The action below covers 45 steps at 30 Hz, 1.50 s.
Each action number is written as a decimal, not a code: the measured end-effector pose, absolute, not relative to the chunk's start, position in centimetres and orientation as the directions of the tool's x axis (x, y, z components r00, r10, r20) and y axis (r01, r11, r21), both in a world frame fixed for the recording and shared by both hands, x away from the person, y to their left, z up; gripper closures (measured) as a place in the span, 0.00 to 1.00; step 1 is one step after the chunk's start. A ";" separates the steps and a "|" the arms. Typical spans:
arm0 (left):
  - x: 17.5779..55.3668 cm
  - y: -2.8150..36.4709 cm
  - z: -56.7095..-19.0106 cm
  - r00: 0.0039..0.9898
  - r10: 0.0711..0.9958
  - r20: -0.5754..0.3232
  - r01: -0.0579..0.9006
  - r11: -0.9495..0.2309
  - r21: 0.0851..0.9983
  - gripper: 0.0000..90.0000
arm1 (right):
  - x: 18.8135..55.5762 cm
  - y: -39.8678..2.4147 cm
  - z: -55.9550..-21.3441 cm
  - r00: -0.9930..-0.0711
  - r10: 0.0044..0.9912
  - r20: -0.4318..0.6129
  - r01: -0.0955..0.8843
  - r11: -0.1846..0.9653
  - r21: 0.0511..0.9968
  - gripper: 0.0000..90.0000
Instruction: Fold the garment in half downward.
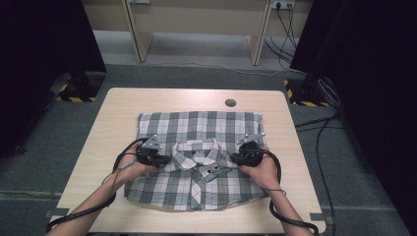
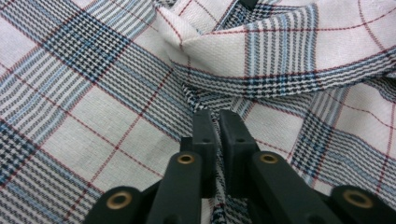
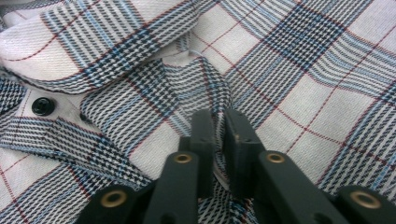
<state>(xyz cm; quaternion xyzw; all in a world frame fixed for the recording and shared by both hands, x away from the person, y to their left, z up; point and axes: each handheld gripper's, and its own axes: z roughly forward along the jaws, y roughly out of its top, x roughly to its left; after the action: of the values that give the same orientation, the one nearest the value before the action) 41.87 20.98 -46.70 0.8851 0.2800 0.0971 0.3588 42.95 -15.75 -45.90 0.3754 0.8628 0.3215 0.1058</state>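
A folded plaid shirt [image 1: 196,147] in grey, white and blue lies on the light wooden table [image 1: 113,113], collar toward the person. My left gripper [image 1: 162,160] rests on the shirt just left of the collar [image 1: 196,150]. In the left gripper view its jaws [image 2: 217,116] are pinched together on a fold of the plaid cloth [image 2: 116,107] below the collar edge [image 2: 280,60]. My right gripper [image 1: 235,158] sits on the shirt right of the collar. Its jaws [image 3: 218,116] clamp a raised fold of the fabric [image 3: 187,93] near a black button [image 3: 42,106].
A small round dark grommet [image 1: 230,103] sits in the table near its far edge. Bare tabletop runs along both sides of the shirt. Cables [image 1: 319,142] trail over the grey carpet at the right, and wooden furniture legs [image 1: 135,34] stand beyond the table.
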 end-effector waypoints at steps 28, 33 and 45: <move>35.7 23.3 -44.3 0.883 0.469 -0.030 0.271 -0.456 0.848 0.98 | 36.8 -17.7 -43.4 -0.781 0.624 0.015 0.447 0.544 0.710 0.97; 34.3 23.1 -45.5 0.902 0.430 -0.027 0.268 -0.512 0.816 0.98 | 35.6 -17.6 -44.4 -0.812 0.584 0.016 0.438 0.591 0.677 0.96; 32.8 23.7 -46.0 0.895 0.445 -0.018 0.247 -0.463 0.851 0.76 | 34.5 -17.6 -45.3 -0.843 0.537 0.027 0.421 0.627 0.655 0.80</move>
<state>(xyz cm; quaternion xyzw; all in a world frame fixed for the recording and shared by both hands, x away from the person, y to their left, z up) 32.82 23.71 -46.02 0.8490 0.2038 0.1039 0.4763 34.49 -17.62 -45.28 0.2667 0.8979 0.3394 0.0857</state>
